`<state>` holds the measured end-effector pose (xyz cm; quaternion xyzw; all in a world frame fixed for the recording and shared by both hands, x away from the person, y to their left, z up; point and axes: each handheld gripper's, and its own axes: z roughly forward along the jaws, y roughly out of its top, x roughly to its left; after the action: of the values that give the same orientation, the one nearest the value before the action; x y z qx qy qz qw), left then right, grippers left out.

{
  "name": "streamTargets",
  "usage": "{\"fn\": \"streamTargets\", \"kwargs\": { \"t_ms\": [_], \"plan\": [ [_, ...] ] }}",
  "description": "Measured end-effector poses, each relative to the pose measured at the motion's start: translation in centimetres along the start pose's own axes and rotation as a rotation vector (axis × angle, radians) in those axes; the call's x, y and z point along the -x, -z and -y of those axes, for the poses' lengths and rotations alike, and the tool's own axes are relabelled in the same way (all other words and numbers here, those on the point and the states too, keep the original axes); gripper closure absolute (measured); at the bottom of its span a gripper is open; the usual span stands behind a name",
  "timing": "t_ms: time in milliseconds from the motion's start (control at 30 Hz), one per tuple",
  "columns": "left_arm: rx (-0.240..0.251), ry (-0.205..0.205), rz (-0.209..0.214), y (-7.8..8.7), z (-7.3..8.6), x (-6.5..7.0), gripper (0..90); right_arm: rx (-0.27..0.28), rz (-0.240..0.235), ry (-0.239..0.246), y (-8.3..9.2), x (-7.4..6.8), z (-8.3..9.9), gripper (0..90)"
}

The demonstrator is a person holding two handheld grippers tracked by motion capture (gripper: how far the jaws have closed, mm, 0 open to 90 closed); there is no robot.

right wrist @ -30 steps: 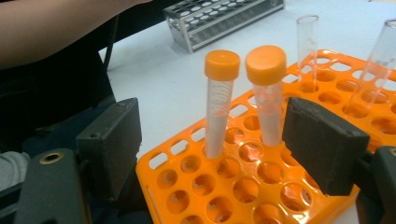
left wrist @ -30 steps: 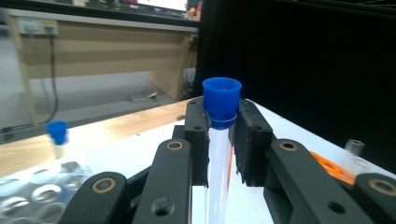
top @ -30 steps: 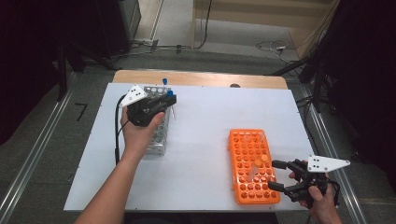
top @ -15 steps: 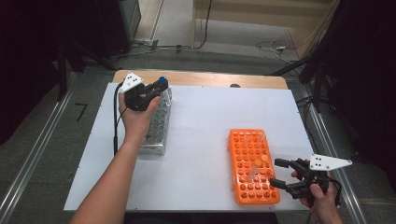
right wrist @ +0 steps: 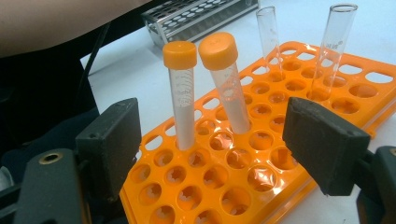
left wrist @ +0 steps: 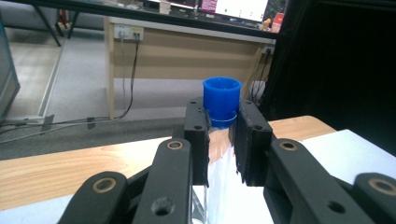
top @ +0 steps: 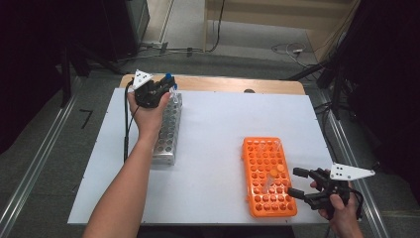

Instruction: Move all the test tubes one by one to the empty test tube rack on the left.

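The left tongs (left wrist: 219,140) squeeze a blue-capped tube (left wrist: 222,100) standing straight up, right above the metal rack (top: 167,131), while the right tongs (right wrist: 229,154) wait wide apart.

Grey carpet floor (top: 193,29), wooden desk (left wrist: 187,60) at the back, cables (top: 287,48) on floor, dark curtains (top: 391,74).

A broad bare stretch of the white bench (top: 218,134) lay open between the metal rack (top: 168,130) and the orange rack (top: 267,176). Ahead of the right claw (right wrist: 210,154), two orange-capped tubes (right wrist: 182,93) and two open glass tubes (right wrist: 329,51) rose from the orange rack, blocking a level pass.
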<state>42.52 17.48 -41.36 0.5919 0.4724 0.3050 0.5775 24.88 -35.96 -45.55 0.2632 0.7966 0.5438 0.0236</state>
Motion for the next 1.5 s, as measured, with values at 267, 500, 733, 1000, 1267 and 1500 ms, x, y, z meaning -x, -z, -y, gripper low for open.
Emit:
{"fn": "streamTargets", "kwargs": {
  "t_ms": [267,500,733,1000,1267,1500],
  "plan": [
    [-0.039,-0.014,-0.044,-1.1,0.7,-0.2,77.0,0.008,0.014,-0.007,0.2,0.2,0.1,10.6],
    [-0.079,-0.014,-0.061,-1.6,1.1,-0.1,76.9,-0.002,0.024,0.002,0.0,0.0,0.1,5.8],
    [-0.156,-0.059,-0.094,-1.9,1.6,0.5,76.5,-0.004,0.04,-0.001,0.0,-0.1,0.0,0.0],
    [-0.173,-0.028,-0.088,-1.8,1.5,0.1,73.3,-0.006,0.061,0.0,-0.1,-0.2,0.0,0.0],
    [-0.195,-0.005,-0.078,-1.3,1.3,0.1,56.9,-0.003,0.066,0.001,-0.1,-0.1,0.1,0.0],
    [-0.178,0.011,-0.042,0.4,0.6,0.8,19.6,0.004,0.07,-0.004,-0.2,-0.1,0.0,0.0]
  ]
}}
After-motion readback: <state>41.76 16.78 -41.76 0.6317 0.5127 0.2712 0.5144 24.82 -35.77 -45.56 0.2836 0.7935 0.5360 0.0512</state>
